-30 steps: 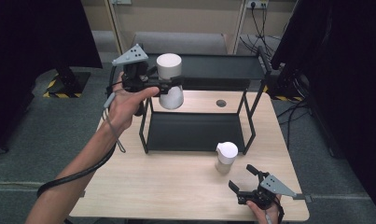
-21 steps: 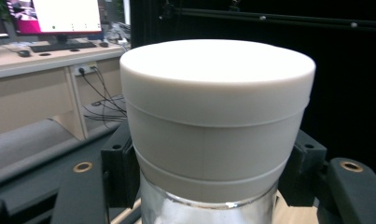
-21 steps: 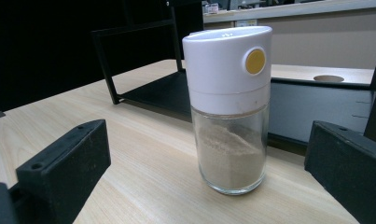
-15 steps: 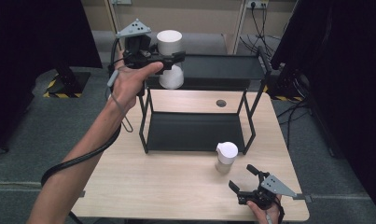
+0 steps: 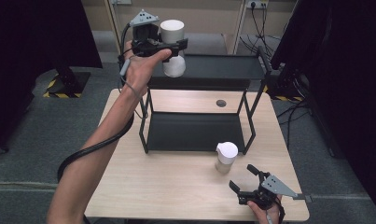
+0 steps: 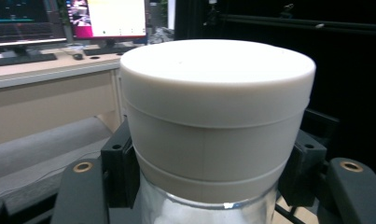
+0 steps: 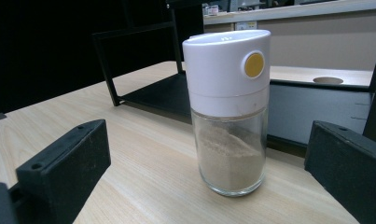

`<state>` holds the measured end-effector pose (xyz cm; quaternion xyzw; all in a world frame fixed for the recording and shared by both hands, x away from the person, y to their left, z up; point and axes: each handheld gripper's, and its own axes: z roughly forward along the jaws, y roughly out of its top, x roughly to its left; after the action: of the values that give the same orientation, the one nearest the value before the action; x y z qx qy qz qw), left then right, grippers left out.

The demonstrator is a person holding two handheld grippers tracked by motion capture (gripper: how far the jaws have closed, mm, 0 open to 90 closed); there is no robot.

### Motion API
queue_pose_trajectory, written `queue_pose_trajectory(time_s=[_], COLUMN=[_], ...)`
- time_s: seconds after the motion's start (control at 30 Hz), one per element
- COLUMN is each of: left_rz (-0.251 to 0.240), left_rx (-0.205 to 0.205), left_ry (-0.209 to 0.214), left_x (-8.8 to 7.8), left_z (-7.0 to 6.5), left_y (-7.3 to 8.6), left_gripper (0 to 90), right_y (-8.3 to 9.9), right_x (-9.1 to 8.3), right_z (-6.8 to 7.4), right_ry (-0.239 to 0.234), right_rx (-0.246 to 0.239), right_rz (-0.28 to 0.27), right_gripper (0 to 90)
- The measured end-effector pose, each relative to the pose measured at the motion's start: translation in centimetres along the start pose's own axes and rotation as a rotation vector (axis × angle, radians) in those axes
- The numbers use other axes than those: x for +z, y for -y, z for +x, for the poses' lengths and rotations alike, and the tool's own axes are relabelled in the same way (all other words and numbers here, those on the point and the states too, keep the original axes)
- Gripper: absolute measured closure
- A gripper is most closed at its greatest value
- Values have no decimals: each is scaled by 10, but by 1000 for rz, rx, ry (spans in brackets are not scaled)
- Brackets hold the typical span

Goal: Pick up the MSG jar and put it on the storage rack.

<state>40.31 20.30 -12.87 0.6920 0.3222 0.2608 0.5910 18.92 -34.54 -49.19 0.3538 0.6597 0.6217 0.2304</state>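
Observation:
My left gripper (image 5: 172,46) is shut on a white-lidded jar (image 5: 172,32) just under its lid, and holds it upright in the air over the left end of the black rack's top shelf (image 5: 223,70). In the left gripper view the jar's lid (image 6: 217,116) stands close up, with a black jaw pressed against each side. A shaker (image 5: 225,156) with a white cap and pale powder stands on the table in front of the rack. My right gripper (image 5: 244,181) rests open near the table's front right corner. Seen from the right gripper, the shaker (image 7: 227,112) stands beyond the spread jaws, apart from them.
The black two-level rack has a lower shelf (image 5: 195,130) resting on the wooden table (image 5: 167,186). A round cable hole (image 5: 221,103) sits in the tabletop behind it. A thick cable (image 5: 90,151) trails along the left forearm. Dark curtains flank both sides.
The left hand has raised the jar from beside the rack's upper left post to above the top shelf, moving it farther from me. The right gripper and the shaker have stayed put.

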Motion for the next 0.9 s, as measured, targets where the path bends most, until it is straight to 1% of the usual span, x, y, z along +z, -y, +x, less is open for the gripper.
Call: queue_pose_trajectory(time_s=[0.07,0.1,0.2,0.23,0.4,0.5,0.57,0.67,0.87,0.9], left_rz=[-10,-10,-15,-14,-19,-16,-16,-15,-15,-11], left_rx=[-9,-9,-2,5,-1,-2,-2,14,8,12], left_ry=[-16,-16,-43,-58,-73,-97,-104,-124,-133,-137], left_x=[4,4,10,14,22,29,30,34,39,39], left_z=[0,0,-2,-3,-3,-4,-4,-5,-4,-4], left_y=[1,1,0,0,2,4,4,6,12,13], left_gripper=[351,351,351,351,351,351,350,350,350,350], right_y=[0,0,0,0,0,0,0,0,0,0], right_x=[0,0,0,0,-1,-1,-1,-1,-1,-1], right_z=[0,0,0,0,0,0,0,0,0,0], right_ry=[0,0,-1,-2,-3,-3,-2,-4,-7,-7], right_rx=[2,2,0,-1,-2,-1,-1,-1,-2,-2], right_rz=[0,0,-4,-7,-8,-10,-10,-10,-10,-10], right_gripper=[5,5,5,5,6,5,5,5,5,6])
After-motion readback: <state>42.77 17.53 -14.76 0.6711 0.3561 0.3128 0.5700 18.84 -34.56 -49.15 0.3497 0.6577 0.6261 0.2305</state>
